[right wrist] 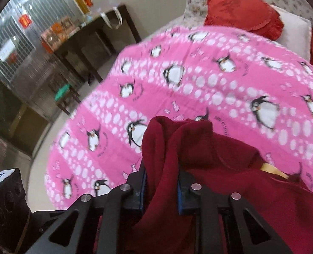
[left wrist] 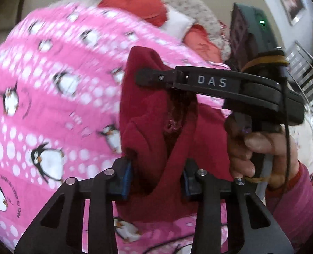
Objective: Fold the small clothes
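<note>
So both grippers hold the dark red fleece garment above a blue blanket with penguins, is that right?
Not quite: the blanket with penguins is pink, not blue, as both wrist views show. The left gripper and right gripper do hold the dark red fleece garment.

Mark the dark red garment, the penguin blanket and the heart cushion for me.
garment (right wrist: 220,158): right wrist view, bunched fabric past the tongs.
blanket (right wrist: 198,80): right wrist view, flat pink middle.
cushion (right wrist: 241,10): right wrist view, red face.
</note>
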`<state>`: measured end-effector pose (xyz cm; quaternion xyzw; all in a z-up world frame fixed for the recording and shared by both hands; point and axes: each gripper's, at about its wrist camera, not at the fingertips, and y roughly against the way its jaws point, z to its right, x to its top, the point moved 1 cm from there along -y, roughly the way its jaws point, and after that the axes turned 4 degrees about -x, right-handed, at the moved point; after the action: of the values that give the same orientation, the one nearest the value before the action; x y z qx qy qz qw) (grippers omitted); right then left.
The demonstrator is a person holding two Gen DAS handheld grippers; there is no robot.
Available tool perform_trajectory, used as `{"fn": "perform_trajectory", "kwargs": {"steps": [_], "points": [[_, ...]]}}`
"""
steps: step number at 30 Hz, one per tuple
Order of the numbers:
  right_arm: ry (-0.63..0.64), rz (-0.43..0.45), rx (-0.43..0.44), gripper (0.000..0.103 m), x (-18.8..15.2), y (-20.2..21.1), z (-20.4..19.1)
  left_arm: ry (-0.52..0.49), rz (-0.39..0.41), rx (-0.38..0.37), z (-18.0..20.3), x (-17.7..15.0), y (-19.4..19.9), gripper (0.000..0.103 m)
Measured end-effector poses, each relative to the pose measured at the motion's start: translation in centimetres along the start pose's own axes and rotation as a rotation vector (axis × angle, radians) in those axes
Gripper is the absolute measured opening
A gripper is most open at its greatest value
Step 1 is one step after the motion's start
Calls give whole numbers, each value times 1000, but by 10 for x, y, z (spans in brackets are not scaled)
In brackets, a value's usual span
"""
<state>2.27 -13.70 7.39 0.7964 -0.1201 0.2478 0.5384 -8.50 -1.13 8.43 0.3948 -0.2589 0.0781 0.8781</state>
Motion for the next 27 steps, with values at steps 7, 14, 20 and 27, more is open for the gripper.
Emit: {"fn": "perform_trajectory", "kwargs": {"steps": [7, 14, 20, 27], "points": [[-108, 161, 17, 18, -17, 74, 44, -131, 6, -76, 69, 13, -7, 31], [-220, 242, -12, 18, -55, 131, 106, -242, -63, -124, 132, 11, -48, 31], [-325, 254, -31, 17, -96, 148, 156, -315, -133, -122, 171, -3, -86, 31], [-395, 247, -36, 16, -124, 146, 186, -358, -190, -96, 190, -14, -117, 31]]}}
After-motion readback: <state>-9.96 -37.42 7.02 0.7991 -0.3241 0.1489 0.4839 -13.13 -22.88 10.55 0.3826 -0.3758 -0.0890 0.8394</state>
